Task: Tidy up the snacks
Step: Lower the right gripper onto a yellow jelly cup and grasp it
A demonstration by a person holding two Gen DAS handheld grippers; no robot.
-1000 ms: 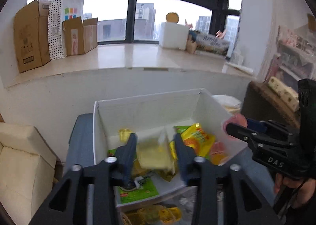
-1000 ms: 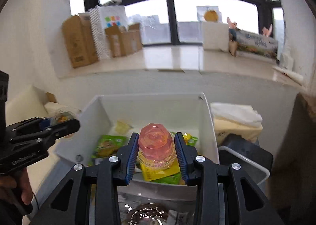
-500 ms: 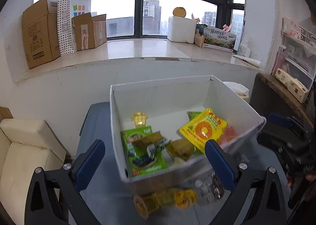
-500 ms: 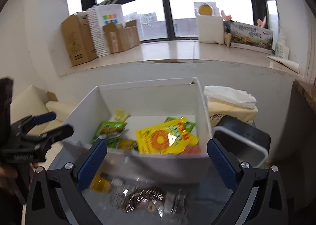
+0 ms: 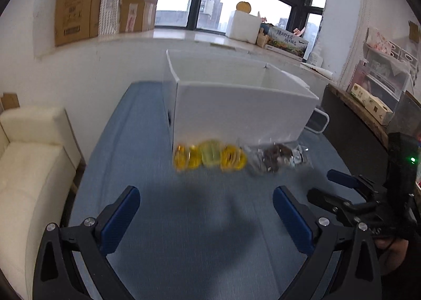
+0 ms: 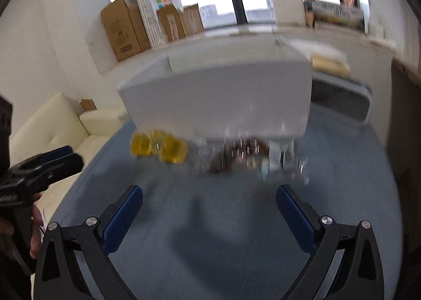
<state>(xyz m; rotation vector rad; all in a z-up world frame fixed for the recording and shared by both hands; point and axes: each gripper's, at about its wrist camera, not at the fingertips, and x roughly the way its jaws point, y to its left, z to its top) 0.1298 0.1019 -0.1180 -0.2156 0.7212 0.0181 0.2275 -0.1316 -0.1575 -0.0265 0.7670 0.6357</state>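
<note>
A white box (image 5: 242, 105) (image 6: 218, 100) stands on the blue table (image 5: 200, 221); its inside is hidden from this low angle. Along its near wall lie several yellow jelly cups (image 5: 210, 156) (image 6: 158, 146) and clear wrapped snacks with dark contents (image 5: 276, 159) (image 6: 236, 155). My left gripper (image 5: 206, 206) hangs wide open and empty over bare table, short of the cups. My right gripper (image 6: 209, 205) is likewise wide open and empty, short of the wrapped snacks. In the left wrist view the right gripper (image 5: 342, 189) shows at the right edge. Both views are motion-blurred.
A cream sofa (image 5: 29, 163) sits left of the table. A dark bin with a white rim (image 6: 342, 100) stands right of the box. Cardboard boxes (image 5: 76, 5) line the windowsill. A wooden shelf with packets (image 5: 373, 105) is at far right.
Both grippers let go of their snacks over the box, opened wide, then drew back and sank. The box's inside has dropped out of sight; snacks on the table now lie ahead.
</note>
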